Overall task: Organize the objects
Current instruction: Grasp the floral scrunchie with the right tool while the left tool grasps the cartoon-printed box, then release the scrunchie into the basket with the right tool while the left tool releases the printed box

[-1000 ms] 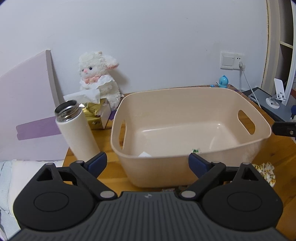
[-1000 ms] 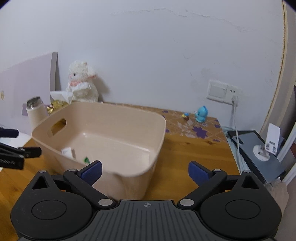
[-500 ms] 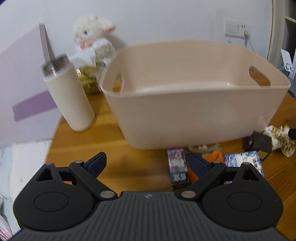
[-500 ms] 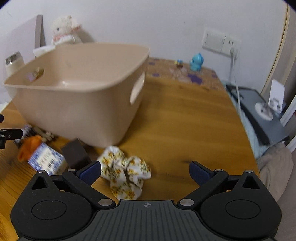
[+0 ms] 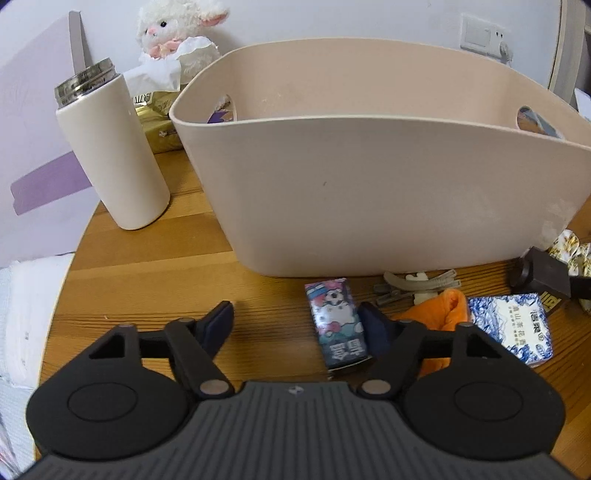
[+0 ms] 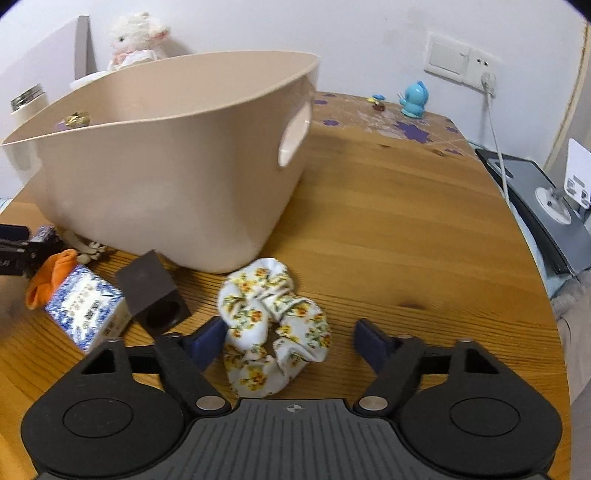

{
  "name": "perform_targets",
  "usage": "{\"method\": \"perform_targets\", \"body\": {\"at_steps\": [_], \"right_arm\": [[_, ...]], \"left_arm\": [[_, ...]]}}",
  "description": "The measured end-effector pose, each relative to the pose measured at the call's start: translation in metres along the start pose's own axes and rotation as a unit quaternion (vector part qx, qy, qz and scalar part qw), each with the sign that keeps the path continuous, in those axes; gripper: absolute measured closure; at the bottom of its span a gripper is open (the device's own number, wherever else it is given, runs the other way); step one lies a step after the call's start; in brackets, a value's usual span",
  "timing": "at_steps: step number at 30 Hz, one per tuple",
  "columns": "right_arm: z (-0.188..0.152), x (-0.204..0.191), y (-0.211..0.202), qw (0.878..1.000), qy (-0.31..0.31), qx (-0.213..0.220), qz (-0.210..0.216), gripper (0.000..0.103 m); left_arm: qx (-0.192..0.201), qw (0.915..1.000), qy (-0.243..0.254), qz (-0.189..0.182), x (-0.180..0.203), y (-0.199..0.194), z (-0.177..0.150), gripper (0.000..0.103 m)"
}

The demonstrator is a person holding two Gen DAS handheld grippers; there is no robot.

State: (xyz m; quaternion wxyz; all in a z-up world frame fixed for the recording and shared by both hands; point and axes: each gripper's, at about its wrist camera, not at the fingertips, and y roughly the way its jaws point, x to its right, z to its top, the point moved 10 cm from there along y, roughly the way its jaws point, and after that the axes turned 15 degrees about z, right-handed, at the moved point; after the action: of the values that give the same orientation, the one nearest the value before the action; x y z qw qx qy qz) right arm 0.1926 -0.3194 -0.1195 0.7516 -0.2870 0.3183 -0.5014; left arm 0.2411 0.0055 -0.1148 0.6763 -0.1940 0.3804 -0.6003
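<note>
Wooden bench point(image 6: 388, 221): carries all items listed.

Beige plastic tub point(image 5: 369, 177), handle cut-outs at both ends, stands upright toward the back left of the bench; its inside is mostly hidden from both views.

Row of loose items along the tub's near wall, all outside it:
- Cartoon-print packet point(image 5: 338, 321), flat on the wood, just in front of the tub.
- Hair clip point(image 5: 417, 282), beige, at the foot of the tub.
- Orange cloth point(image 5: 439, 310), bunched, beside the packet.
- Blue-and-white tissue pack point(image 5: 511, 328), touching the orange cloth.
- Dark brown block point(image 6: 149, 288) with a round hole, tipped against the tissue pack.
- Floral scrunchie point(image 6: 273, 325), white with yellow flowers, right of the block.

Left gripper point(image 5: 299, 325): fingers spread apart, low over the bench, the packet lying between them nearer the right finger; nothing clamped.

Right gripper point(image 6: 291, 339): fingers spread apart on either side of the scrunchie, the left finger just beside it; nothing clamped.

Other: white flask point(image 5: 110, 147) left of the tub; plush lamb point(image 5: 173, 29) behind it; blue figurine point(image 6: 413, 98) at the back near the wall socket point(image 6: 461, 61).
</note>
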Motion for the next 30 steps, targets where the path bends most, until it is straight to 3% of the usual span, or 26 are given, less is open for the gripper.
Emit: {"method": "perform_targets", "body": {"at_steps": [1,3,4,6,8,17,30], "right_arm": [[0.0,-0.003,-0.001,1.0,-0.004,0.001,0.003,0.037],[-0.001,-0.009,-0.004,1.0,-0.007,0.002,0.008,0.058],[-0.001,-0.013,-0.005,1.0,-0.009,0.003,0.009,0.062],[-0.003,-0.019,-0.008,1.0,-0.015,0.003,0.011,0.08],[-0.005,-0.024,-0.01,1.0,-0.02,0.001,0.01,0.086],[-0.012,-0.028,-0.037,1.0,-0.014,0.017,0.004,0.09],[0.028,-0.044,-0.112,0.993,-0.036,0.112,0.0,0.089]], "left_arm": [[-0.002,1.0,-0.003,-0.005,0.0,0.0,0.0,0.036],[-0.004,0.9998,-0.006,-0.018,0.001,-0.002,0.0,0.053],[-0.005,0.9997,-0.006,-0.022,0.001,-0.004,-0.001,0.058],[-0.008,0.9995,-0.006,-0.031,0.004,-0.006,-0.002,0.076],[-0.009,0.9993,-0.003,-0.035,0.005,-0.01,-0.003,0.078],[0.016,0.9992,0.002,-0.038,-0.002,-0.032,-0.01,0.078],[0.097,0.9946,0.004,-0.036,-0.022,-0.099,0.008,0.078]]}}
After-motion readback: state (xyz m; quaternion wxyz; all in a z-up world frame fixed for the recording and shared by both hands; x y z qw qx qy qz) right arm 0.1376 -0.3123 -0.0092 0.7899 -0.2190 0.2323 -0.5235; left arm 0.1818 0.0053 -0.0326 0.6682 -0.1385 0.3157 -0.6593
